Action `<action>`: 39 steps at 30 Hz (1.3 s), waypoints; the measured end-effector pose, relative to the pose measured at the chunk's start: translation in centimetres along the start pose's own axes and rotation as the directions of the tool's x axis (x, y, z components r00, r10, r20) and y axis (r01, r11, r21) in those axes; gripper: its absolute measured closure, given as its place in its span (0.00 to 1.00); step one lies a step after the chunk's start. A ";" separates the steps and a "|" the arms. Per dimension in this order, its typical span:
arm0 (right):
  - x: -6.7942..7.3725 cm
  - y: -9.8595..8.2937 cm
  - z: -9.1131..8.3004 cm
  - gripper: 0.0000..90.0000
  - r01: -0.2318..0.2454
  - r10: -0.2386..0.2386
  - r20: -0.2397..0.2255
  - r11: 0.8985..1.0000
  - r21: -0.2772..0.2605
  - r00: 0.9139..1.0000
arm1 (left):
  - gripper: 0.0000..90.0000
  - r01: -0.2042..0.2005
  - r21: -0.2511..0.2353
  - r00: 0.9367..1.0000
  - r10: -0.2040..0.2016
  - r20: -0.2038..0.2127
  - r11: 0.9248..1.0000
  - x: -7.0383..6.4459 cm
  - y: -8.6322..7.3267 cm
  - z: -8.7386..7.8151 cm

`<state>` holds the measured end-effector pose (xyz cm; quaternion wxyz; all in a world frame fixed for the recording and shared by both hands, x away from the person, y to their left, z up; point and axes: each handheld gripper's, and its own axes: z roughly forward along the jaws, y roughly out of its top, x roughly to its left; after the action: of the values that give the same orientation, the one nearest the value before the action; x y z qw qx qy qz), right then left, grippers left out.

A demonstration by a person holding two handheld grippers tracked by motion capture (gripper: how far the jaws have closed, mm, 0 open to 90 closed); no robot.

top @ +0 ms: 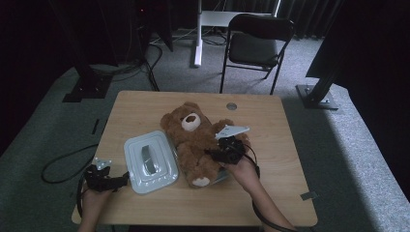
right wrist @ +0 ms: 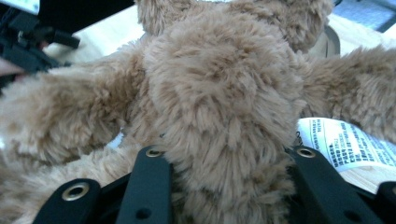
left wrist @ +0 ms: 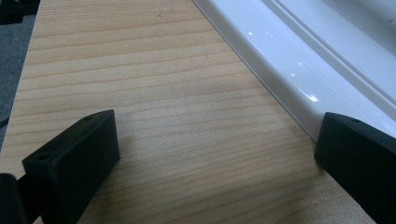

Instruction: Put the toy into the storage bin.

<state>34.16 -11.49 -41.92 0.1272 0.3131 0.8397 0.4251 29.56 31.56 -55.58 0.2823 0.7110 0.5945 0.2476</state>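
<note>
A brown teddy bear (top: 193, 142) lies on its back in the middle of the wooden table (top: 270, 125), head toward the far side. Its fur (right wrist: 219, 84) bulges between the two black jaws of my right gripper (right wrist: 229, 154), which is shut on the bear's body from its right side (top: 215, 154). A white rectangular lid (top: 164, 171) with a grey handle lies just left of the bear. My left gripper (top: 123, 179) sits at the lid's near left corner, open (left wrist: 215, 135) over bare wood, its right jaw next to the lid's rim (left wrist: 289, 60).
A white printed label (right wrist: 345, 144) hangs from the bear. A round grey grommet (top: 231, 106) sits in the table's far edge. A black folding chair (top: 256, 43) stands beyond the table. Bare wood lies at the table's right and near sides.
</note>
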 end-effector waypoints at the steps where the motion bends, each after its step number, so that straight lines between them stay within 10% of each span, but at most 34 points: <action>1: -0.1 -0.1 -0.1 0.72 0.020 -0.020 -0.010 1.000 0.006 1.000 | 0.01 0.001 0.000 1.000 -0.001 0.000 1.000 0.0 0.0 0.0; 10: -0.6 -0.6 -0.4 0.63 0.038 -0.035 -0.063 0.998 0.044 0.997 | 0.01 0.004 -0.001 1.000 -0.004 -0.001 1.000 0.0 0.0 0.0; 19: -0.5 0.3 -0.9 0.34 -0.053 0.053 -0.075 0.999 0.013 0.996 | 0.01 0.004 0.000 1.000 -0.004 0.000 1.000 0.0 0.0 0.0; 30: -0.8 4.3 -2.2 0.27 -0.134 0.125 -0.081 0.985 -0.112 0.989 | 0.01 0.004 -0.001 1.000 -0.004 -0.001 1.000 0.0 0.0 0.0; 39: -0.6 8.0 0.4 0.23 -0.149 0.142 -0.069 0.982 -0.114 0.987 | 0.01 0.004 -0.001 1.000 -0.004 -0.001 1.000 0.0 0.0 0.0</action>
<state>38.14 -8.11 -35.87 0.0889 0.3526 0.7912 0.4918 29.56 31.52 -55.59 0.2831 0.7095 0.5959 0.2477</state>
